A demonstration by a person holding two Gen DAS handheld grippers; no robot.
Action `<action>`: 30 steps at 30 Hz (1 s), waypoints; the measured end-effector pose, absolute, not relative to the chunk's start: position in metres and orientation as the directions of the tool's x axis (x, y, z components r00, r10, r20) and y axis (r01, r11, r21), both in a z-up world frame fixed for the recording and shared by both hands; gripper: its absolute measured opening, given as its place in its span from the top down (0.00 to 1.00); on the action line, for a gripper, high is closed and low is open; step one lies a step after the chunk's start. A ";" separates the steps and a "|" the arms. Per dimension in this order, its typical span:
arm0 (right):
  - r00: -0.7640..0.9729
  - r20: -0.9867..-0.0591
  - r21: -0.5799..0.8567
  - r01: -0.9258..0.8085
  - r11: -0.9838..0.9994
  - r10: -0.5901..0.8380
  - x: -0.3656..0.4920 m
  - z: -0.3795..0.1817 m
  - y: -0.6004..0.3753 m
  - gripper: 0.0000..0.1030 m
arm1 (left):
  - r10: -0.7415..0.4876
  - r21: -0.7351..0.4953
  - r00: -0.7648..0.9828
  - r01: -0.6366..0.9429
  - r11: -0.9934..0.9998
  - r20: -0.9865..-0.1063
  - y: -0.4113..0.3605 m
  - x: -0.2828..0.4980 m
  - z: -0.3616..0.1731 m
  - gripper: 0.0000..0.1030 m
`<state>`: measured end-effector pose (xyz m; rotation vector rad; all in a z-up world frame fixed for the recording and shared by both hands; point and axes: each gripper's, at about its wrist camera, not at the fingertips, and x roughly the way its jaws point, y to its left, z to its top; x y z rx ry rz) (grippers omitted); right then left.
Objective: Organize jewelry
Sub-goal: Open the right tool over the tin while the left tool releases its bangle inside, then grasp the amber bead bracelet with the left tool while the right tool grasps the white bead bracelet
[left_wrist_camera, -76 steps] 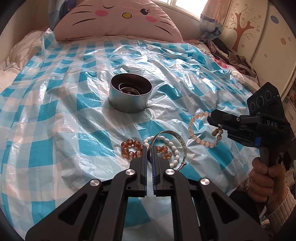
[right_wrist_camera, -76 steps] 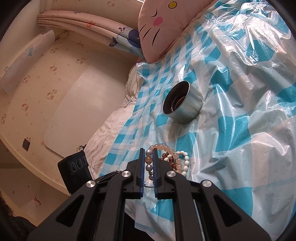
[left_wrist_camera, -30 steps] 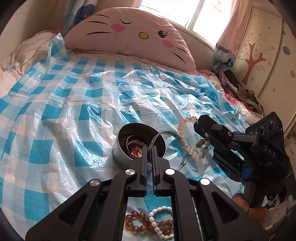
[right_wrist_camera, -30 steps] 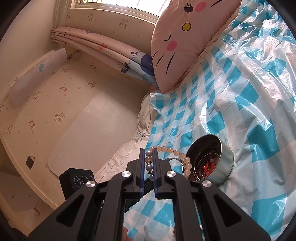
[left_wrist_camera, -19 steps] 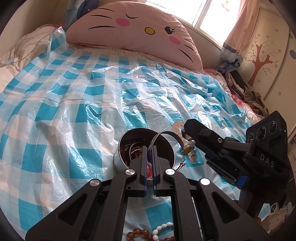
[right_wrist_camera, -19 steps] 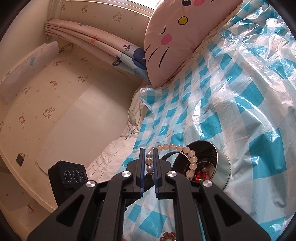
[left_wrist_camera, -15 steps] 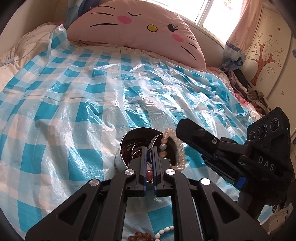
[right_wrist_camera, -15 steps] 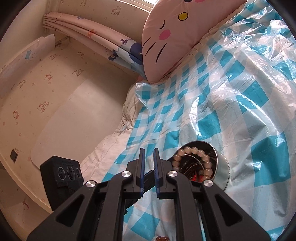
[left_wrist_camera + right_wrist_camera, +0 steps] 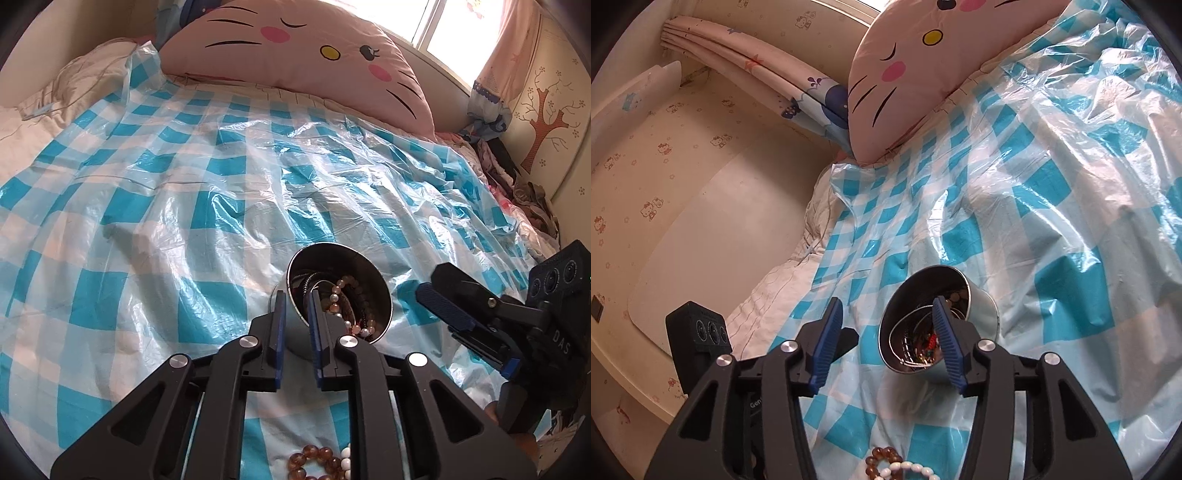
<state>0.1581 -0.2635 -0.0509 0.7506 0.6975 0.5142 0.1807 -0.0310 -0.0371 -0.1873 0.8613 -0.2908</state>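
The left gripper has just been opening: its jaws stand a little apart with nothing between the pads, its tips poised at the near rim of the round metal tin. A moment ago it pinched a silver bangle; that bangle now lies inside the tin, just ahead of the tips. To this gripper's right, the right gripper has also just been opening, and its jaws are spread wide and empty, the right one overlapping the tin's mouth in its own view. The pale bead bracelet that it carried half a second ago now rests in the tin among the other pieces, so both items read as delivered. Behind and below both grippers, near the bottom edge of each view, an amber bead bracelet and a white bead bracelet lie on the blue-checked plastic sheet, outside the tin. The sorting therefore looks partly done, and those two bracelets are probably the next to collect. Beyond the tin, the sheet runs to a pink cat-face pillow.
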 end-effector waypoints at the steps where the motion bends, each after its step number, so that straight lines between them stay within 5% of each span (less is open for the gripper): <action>1: 0.659 -0.402 0.742 -0.172 0.648 0.636 0.152 -0.049 -0.263 0.48 | -0.328 -0.281 0.606 0.176 0.944 -0.725 -0.028 0.179 -0.038 0.74; 6: 0.567 -0.583 0.590 -0.195 0.783 0.581 0.115 -0.056 -0.243 0.43 | -0.321 -0.246 0.577 0.207 0.947 -0.751 -0.024 0.171 -0.042 0.60; 14: 0.487 -0.802 0.216 -0.301 0.929 0.345 0.089 -0.071 -0.197 0.43 | -0.258 -0.067 0.535 0.349 0.935 -0.805 -0.039 0.141 -0.049 0.58; 20: 0.537 -0.837 -0.085 -0.326 0.942 0.110 0.089 -0.081 -0.170 0.33 | -0.218 0.023 0.499 0.432 0.901 -0.839 -0.043 0.123 -0.060 0.58; 30: 0.577 -0.816 -0.094 -0.191 0.977 0.034 0.095 -0.079 -0.193 0.22 | -0.206 0.073 0.442 0.537 0.841 -0.873 -0.059 0.110 -0.077 0.57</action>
